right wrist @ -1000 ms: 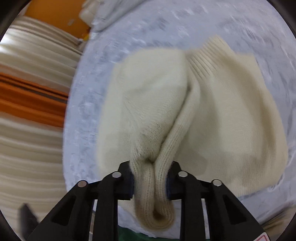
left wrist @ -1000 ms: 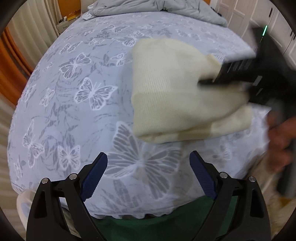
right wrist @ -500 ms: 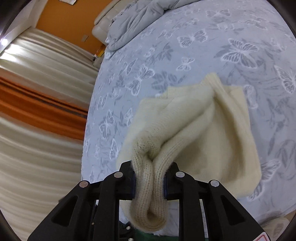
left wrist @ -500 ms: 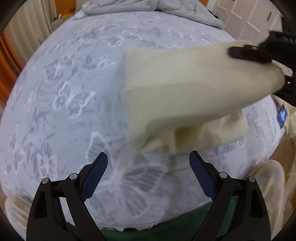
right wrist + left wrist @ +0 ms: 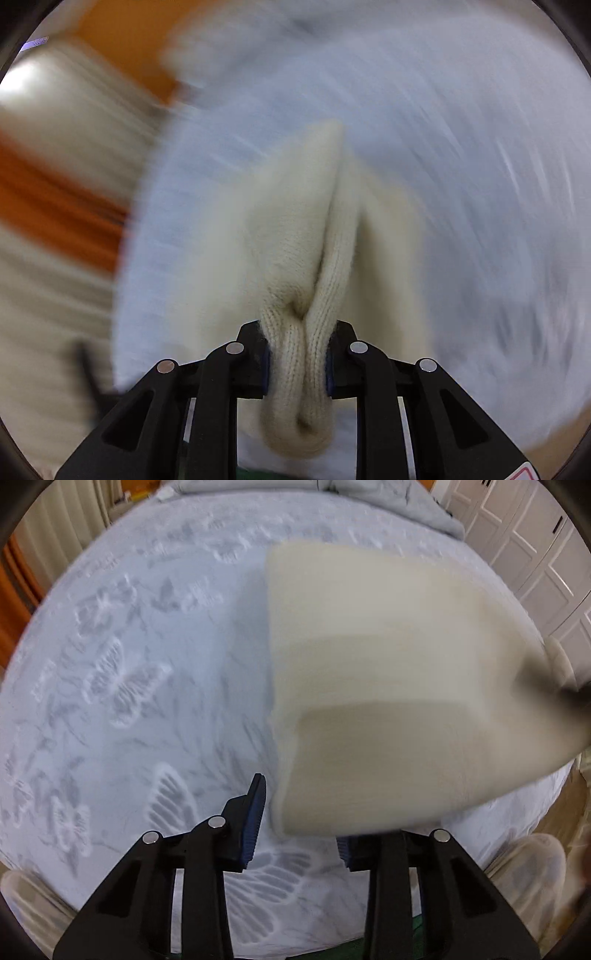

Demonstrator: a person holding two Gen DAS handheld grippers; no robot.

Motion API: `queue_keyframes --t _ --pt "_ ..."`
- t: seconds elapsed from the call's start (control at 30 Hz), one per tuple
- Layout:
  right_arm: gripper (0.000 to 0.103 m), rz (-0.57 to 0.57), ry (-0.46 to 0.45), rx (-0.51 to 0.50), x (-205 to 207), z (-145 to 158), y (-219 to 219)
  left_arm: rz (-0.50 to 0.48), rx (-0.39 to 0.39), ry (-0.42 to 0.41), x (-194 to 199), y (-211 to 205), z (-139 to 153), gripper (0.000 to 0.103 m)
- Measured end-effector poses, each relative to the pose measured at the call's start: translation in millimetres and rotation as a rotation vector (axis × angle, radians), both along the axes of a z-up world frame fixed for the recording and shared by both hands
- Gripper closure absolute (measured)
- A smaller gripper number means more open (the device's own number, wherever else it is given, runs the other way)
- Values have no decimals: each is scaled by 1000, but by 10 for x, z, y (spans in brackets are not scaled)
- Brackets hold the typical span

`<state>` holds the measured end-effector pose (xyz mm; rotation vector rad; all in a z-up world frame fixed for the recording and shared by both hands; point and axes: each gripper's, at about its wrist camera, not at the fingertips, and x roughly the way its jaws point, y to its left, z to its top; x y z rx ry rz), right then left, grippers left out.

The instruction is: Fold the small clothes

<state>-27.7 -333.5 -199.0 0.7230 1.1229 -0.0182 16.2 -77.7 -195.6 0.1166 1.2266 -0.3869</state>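
Note:
A cream knit garment (image 5: 388, 701) hangs folded and blurred above the pale blue butterfly-print bed sheet (image 5: 129, 701). My right gripper (image 5: 297, 363) is shut on a bunched ribbed edge of the cream garment (image 5: 306, 280), and it shows as a dark blur at the far right of the left wrist view (image 5: 546, 686). My left gripper (image 5: 299, 830) is open, with its blue pads just under the garment's lower edge. Its right fingertip is partly hidden by the cloth, and it holds nothing.
A grey duvet (image 5: 388, 502) lies bunched at the head of the bed. White wardrobe doors (image 5: 535, 554) stand at the right. Cream and orange curtains (image 5: 55, 206) hang at the left. The bed's front edge runs near the left gripper.
The right gripper has lifted the garment and swung it toward the left gripper. The left gripper's jaws have narrowed and now sit just under the garment's lower edge. Both views are motion-blurred.

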Motion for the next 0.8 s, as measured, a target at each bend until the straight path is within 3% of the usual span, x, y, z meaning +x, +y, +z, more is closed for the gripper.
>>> queue_keyframes --t 0.03,0.07,0.13,0.3,0.37,0.5,0.57,0.63,0.67,0.73,0.8 --pt "83 -34 62 55 -105 -370 -76 -16 9 12 -20 -44 -59 70" --pt "83 -55 37 90 -168 -442 -98 -29 32 13 -53 -92 -105 70" --pt "81 -96 0 133 -235 -431 -126 -34 64 14 -96 -136 -180 70" --pt "72 -83 -13 95 -218 -262 -151 -26 7 19 -123 -3 29 66" --pt "69 -95 -21 75 -328 -114 -185 -45 -22 1 -185 78 198 59" --pt "36 -113 -76 -25 -547 189 -183 -52 -100 -45 -364 305 597 33" --pt "34 -98 -61 29 -588 129 -161 -29 -120 -86 -386 363 727 29" --pt "41 -90 -23 57 -582 -20 -101 -24 -113 -116 -382 338 806 29" --pt "86 -72 0 46 -530 -93 -23 -21 -110 -117 -348 339 807 29" --pt "89 -64 -17 17 -490 -61 59 -12 -126 -110 -276 275 848 29" --pt "90 -101 -111 -37 -569 248 19 -17 -136 -136 -245 234 911 29"
